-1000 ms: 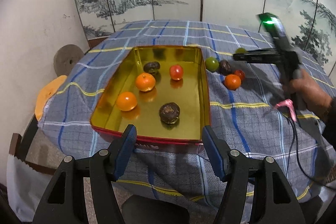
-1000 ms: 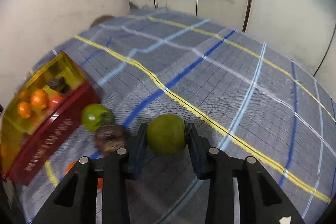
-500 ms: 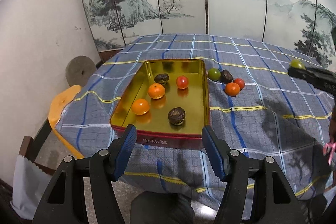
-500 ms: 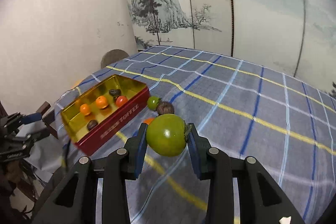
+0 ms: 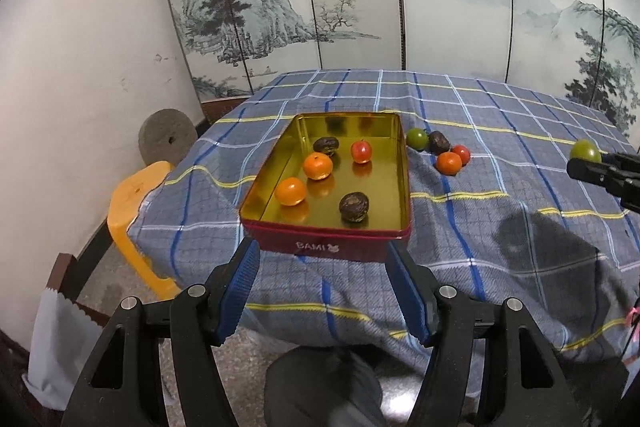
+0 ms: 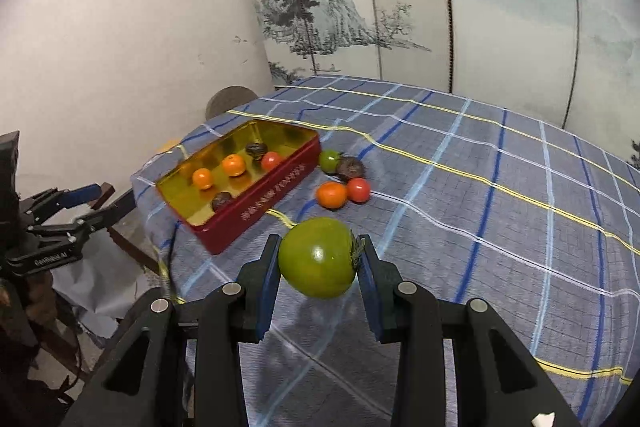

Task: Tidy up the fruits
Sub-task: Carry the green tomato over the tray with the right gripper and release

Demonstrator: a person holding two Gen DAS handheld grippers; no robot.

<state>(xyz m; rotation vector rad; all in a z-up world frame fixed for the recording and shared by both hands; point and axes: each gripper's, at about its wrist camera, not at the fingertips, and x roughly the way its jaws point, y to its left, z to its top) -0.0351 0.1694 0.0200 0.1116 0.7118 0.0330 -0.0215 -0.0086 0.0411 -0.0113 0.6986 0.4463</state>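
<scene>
The right gripper [image 6: 318, 265] has its jaws clamped on a smooth, glossy round green tomato [image 6: 318, 258], held up above the checked woven cloth on the desk [image 6: 500, 227]. The left gripper [image 5: 325, 291] hangs with jaws open and empty, just short of the shiny gold-lined red rectangular tin [image 5: 332, 247] with oranges and wrinkly dark fruit inside.

Painted landscape folding screen [image 5: 360, 7], white wall [image 5: 80, 67], checked tablecloth [image 5: 500, 227], yellow stool [image 5: 132, 199], round millstone [image 5: 166, 139].
</scene>
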